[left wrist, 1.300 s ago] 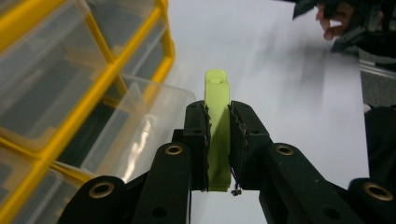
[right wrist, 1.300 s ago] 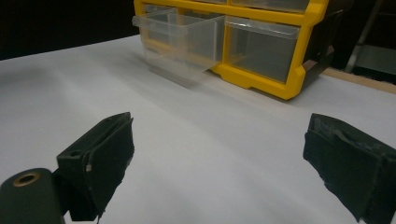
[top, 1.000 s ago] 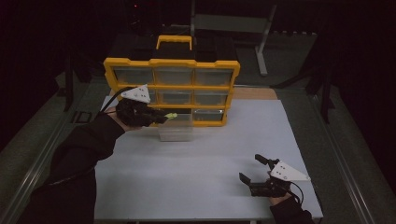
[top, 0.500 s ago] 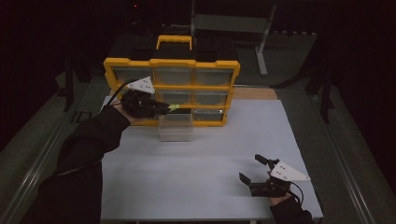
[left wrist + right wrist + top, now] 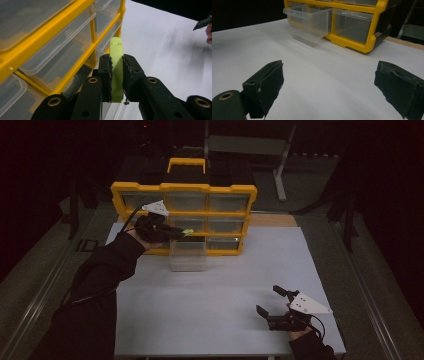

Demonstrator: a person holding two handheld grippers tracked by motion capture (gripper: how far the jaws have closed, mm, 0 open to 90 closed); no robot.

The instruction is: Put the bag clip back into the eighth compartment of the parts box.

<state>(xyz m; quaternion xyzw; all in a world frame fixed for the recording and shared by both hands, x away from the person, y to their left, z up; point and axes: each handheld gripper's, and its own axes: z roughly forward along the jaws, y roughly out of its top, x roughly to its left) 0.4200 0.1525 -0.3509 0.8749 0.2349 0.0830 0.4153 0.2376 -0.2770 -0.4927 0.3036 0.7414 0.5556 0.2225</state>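
Note:
A yellow drawer cabinet (image 5: pixel 184 210) with clear drawers stands at the back of the white table (image 5: pixel 225 280). Its bottom middle drawer (image 5: pixel 187 255) is pulled out. My left gripper (image 5: pixel 176 233) hovers in front of the cabinet, above that drawer, shut on a small lime-green plastic piece (image 5: pixel 116 67) that sticks out past the jaws (image 5: pixel 188 232). In the left gripper view the cabinet's drawers (image 5: pixel 57 50) lie just to the left of the piece. My right gripper (image 5: pixel 272 304) rests low near the table's front right, open and holding nothing. The pulled-out drawer (image 5: pixel 308 18) shows far ahead of it.
A black case with a yellow handle (image 5: pixel 186 164) sits behind the cabinet. A wooden strip (image 5: pixel 272 220) lies at the table's back right. A grey metal stand (image 5: pixel 280 165) is beyond the table. White table surface spreads between the two grippers.
My left gripper has carried the green piece up and to the right, from left of the open drawer to above it, close against the cabinet front. The right gripper has stayed still.

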